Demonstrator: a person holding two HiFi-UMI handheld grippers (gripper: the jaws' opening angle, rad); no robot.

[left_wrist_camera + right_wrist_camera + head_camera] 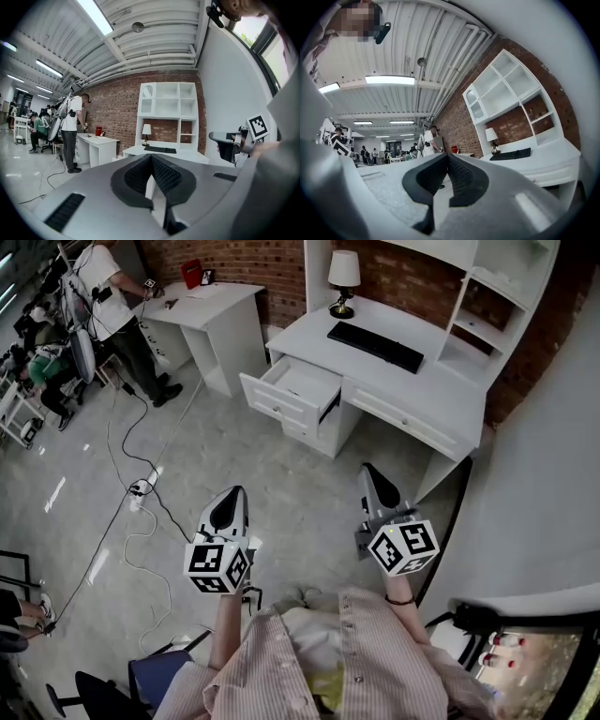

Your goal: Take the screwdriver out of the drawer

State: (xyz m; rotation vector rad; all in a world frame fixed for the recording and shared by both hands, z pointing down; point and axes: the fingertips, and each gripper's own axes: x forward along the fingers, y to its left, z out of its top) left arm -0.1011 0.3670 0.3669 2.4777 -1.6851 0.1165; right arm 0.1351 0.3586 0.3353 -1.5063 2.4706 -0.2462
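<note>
No words or numbers are legible; the marker cubes (217,566) seem to bear only black-and-white square patterns.

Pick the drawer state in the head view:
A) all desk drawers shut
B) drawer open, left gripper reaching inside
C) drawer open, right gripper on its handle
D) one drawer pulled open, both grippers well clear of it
D: the drawer stands pulled out of the white desk, while the left gripper and right gripper hang over the floor, apart from it, jaws together and empty.
</note>
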